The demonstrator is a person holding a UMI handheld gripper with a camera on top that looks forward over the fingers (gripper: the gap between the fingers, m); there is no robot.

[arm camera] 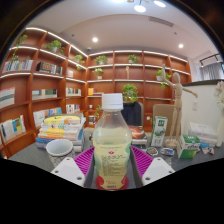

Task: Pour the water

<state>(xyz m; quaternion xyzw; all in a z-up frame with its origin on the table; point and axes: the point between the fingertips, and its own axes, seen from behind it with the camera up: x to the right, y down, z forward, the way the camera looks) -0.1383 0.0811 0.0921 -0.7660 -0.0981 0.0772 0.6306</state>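
Bottle (111, 135): a clear plastic one with white cap, pink label and pale liquid stands between the 2 magenta-padded fingers (84, 161) of the gripper (112, 163), which look pressed on its lower body. Nearly full, it likely feels heavy, smooth and slightly squashy; the labelled waist offers the surest hold. A white paper cup (59, 149) waits beside it on the table (30, 160).

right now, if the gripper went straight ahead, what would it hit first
Nothing right away: the bottle is already clamped between its fingers. Beyond it, probably the clutter on the table, though depth is unclear.
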